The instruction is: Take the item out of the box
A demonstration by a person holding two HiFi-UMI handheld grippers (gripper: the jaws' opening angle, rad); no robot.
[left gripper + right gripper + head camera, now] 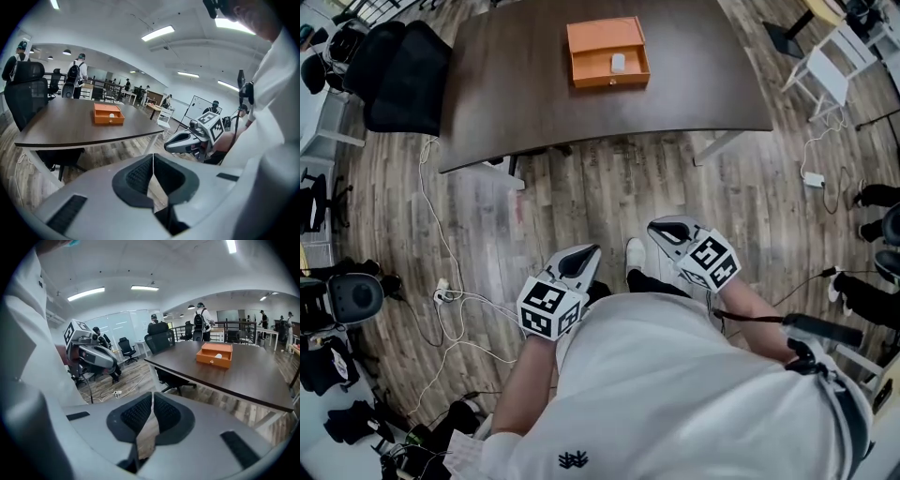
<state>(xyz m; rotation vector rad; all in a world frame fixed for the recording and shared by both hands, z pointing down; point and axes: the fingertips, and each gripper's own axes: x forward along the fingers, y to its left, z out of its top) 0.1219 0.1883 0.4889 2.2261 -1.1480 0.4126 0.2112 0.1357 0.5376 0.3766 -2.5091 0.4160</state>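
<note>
An orange box [607, 52] with its drawer pulled open lies on the dark table [525, 84], far ahead of me. A small white item [618, 63] rests inside the drawer. The box [108, 114] also shows small in the left gripper view, and the box [215, 355] in the right gripper view. My left gripper [586, 257] is held close to my body over the wooden floor, jaws shut and empty. My right gripper [663, 230] hangs beside it, also shut with nothing between its pads. Both are well short of the table.
A black office chair [398, 70] stands at the table's left end. Cables [441, 281] trail across the floor on the left. White chairs [830, 66] stand to the right. Several people stand beyond the table [75, 72] in the background.
</note>
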